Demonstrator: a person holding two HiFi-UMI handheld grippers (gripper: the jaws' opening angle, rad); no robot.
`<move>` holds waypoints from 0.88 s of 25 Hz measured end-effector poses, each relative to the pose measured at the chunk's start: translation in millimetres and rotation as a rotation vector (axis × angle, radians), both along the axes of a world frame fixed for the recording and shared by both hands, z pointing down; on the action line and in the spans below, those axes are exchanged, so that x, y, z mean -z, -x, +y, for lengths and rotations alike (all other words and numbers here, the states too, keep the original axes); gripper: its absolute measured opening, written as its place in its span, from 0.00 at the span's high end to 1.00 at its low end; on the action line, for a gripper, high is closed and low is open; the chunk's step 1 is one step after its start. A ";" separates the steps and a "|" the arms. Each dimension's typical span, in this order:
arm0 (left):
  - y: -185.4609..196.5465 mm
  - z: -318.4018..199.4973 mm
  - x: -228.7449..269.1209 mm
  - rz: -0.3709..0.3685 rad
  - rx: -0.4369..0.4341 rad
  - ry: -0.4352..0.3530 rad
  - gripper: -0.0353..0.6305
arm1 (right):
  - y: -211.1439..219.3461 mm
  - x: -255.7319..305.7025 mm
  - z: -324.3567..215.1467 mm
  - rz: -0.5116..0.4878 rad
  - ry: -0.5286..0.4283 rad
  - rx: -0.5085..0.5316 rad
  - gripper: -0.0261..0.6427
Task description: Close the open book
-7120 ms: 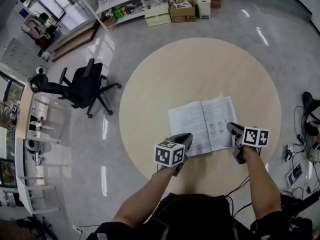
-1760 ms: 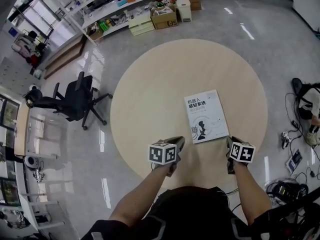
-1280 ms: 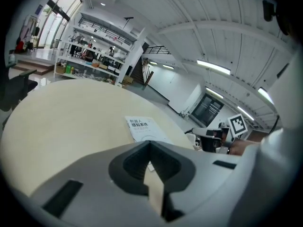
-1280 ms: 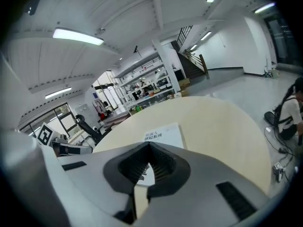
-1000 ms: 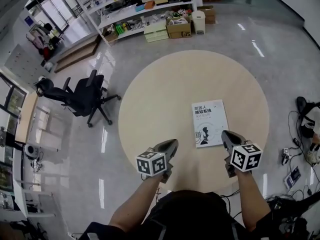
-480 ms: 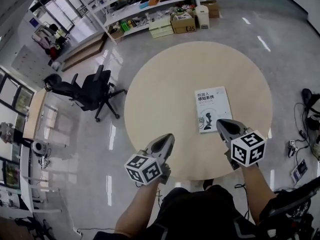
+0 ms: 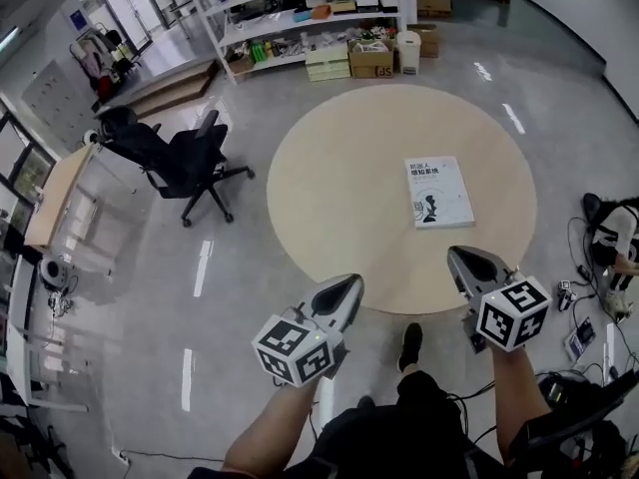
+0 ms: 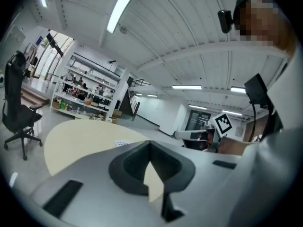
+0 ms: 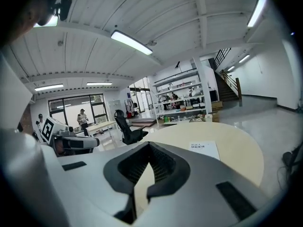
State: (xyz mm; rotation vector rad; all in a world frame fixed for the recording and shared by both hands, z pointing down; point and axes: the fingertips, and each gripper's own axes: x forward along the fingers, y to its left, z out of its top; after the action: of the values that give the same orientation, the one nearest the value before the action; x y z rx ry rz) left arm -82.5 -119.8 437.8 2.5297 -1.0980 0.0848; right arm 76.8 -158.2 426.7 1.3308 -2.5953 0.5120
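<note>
Nearest the body, the grey left gripper [image 7: 348, 280] and grey right gripper [image 7: 455, 254] are held short of the round beige table [image 7: 329, 188], jaws pressed together on nothing. Farther out, the white paperback book [image 7: 439, 192] lies closed (cover up) on that table. It is judged best left untouched, with both grippers kept clear.

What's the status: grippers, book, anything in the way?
Left hand-held gripper shut, empty. Right hand-held gripper shut, empty. Book closed, flat on round table, clear of both. Nothing on it.

Black office chair [image 7: 185, 160] stands near storage shelves [image 7: 300, 13].
</note>
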 end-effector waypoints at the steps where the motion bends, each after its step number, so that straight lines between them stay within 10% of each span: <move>1: 3.7 15.8 3.6 -0.002 -0.006 -0.015 0.97 | 4.6 4.5 17.2 -0.001 -0.004 -0.006 0.96; 22: -5.3 246.1 55.9 0.053 0.040 -0.082 0.97 | -18.2 57.6 280.3 -0.026 -0.141 0.001 0.96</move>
State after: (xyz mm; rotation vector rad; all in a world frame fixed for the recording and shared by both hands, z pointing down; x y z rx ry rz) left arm -77.1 126.3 381.8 2.5645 -1.1523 -0.0389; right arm 95.0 122.1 369.1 1.3730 -2.6976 0.3540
